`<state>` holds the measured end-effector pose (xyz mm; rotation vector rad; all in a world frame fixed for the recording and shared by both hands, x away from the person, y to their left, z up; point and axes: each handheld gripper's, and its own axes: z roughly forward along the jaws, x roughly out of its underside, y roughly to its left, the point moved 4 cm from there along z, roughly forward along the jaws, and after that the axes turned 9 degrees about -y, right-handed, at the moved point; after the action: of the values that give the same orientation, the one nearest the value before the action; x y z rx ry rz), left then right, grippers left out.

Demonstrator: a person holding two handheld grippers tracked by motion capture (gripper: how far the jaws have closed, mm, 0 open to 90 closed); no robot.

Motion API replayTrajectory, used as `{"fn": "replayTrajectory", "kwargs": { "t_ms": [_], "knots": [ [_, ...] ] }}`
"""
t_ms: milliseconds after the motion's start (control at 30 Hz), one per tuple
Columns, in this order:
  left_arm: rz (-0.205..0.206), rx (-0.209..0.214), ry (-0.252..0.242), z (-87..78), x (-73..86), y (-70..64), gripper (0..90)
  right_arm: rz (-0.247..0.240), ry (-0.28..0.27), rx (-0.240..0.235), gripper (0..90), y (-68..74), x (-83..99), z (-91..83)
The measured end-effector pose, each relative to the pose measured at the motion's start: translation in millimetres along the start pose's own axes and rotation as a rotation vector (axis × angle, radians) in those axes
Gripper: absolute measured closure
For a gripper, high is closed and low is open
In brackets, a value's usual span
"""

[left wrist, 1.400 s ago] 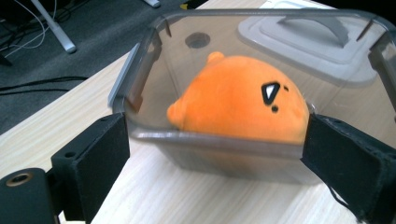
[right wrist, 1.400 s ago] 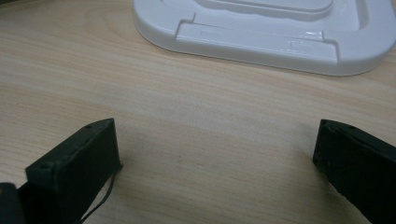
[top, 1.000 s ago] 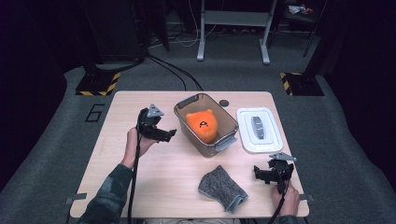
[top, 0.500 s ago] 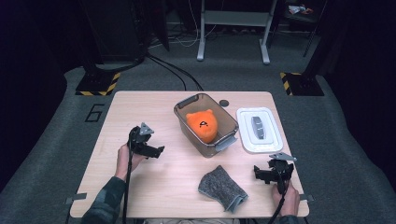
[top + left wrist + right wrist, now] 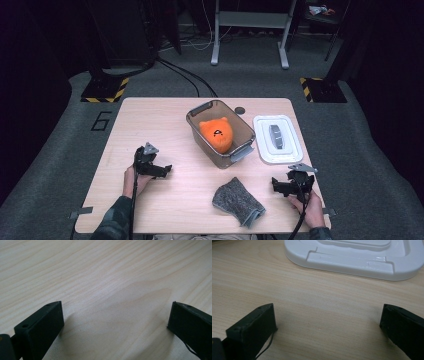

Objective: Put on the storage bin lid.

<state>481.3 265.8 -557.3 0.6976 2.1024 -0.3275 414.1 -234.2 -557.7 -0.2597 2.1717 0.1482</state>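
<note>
The left gripper (image 5: 159, 170) rests low on the pale wooden table (image 5: 150, 115), near the person's side. Its jaws are spread wide apart and hold nothing; in the left gripper view there is just bare wood between them. The right gripper (image 5: 280, 186) sits low at the other side, and its jaws are wide apart and empty too.

The soft grey knitted cloth (image 5: 238, 201) lies flat on the table between the two grippers, closer to the right one, but not touching it. The see-through grey plastic box (image 5: 240, 131) stands farther back in the middle, with the round orange plush toy (image 5: 217, 134) inside it. The flat white plastic lid (image 5: 352, 257) lies just beside the box, straight ahead of the right gripper.

What could go wrong? The cloth is floppy. If the jaws pinch just a thin edge, it may slip out or drag along the table. The lid is flat and smooth, so the jaws might slide off it. A reach for the box could bump it and push it away.
</note>
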Motion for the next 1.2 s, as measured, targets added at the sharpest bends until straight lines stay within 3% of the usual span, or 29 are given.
{"fn": "replayTrajectory", "kwargs": {
  "t_ms": [167,267,800,1200],
  "knots": [
    [0.0,0.0,0.0,0.0,0.1,0.0,0.0,-0.016,0.001,-0.011,0.0,0.2,-0.2,0.3],
    [-0.004,-0.01,0.001,-0.3,0.4,-0.7,0.0,-0.043,0.002,-0.041,0.0,-0.2,1.4,-1.8],
    [-0.012,-0.017,-0.001,-0.1,0.5,-1.1,0.0,-0.041,0.042,-0.053,0.0,-3.0,-3.2,-1.9],
    [-0.013,-0.019,-0.003,0.1,0.4,-1.0,0.0,-0.032,0.019,-0.054,2.5,-8.8,-41.1,-3.2]
  ]
}}
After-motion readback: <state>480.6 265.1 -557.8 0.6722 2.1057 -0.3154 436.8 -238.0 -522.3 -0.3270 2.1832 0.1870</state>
